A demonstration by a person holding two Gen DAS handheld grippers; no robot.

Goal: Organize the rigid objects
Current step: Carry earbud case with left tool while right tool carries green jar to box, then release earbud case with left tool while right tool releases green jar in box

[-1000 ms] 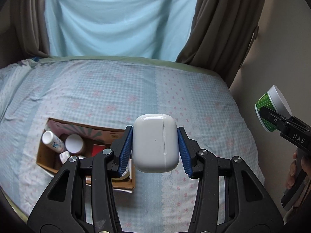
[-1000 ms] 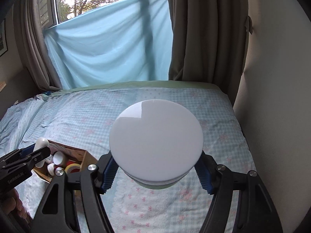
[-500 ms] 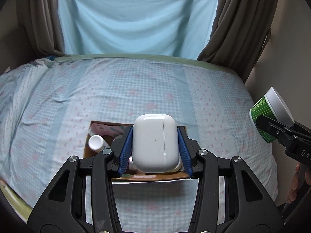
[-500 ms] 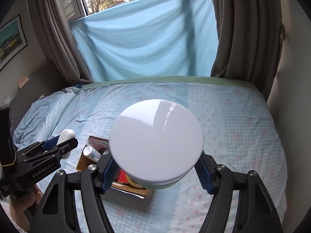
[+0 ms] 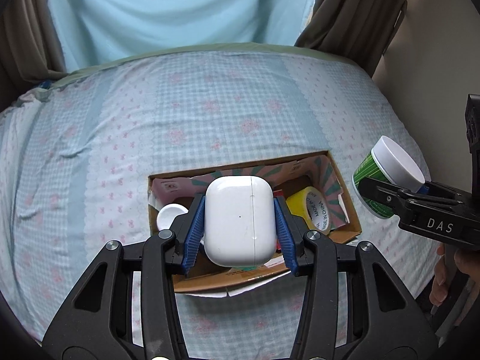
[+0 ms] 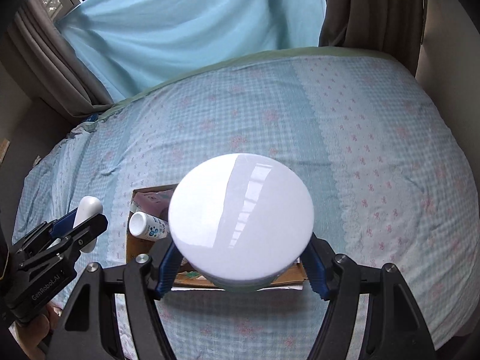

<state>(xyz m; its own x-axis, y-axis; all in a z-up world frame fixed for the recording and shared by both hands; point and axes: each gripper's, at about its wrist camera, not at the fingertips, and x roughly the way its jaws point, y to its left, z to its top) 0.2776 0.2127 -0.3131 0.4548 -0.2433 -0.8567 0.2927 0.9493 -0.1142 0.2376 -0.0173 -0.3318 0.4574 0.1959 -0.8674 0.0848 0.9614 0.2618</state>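
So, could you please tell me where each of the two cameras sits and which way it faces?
Left wrist: sits on the left hand-held gripper, looking steeply down past the white earbud case it clamps, at the cardboard box on the bed; a hand shows at right.
Right wrist: sits on the right hand-held gripper, looking steeply down past its white-lidded jar at the same bed.
Shared: box, bed, blue sheet, and each view shows the other gripper with its load.
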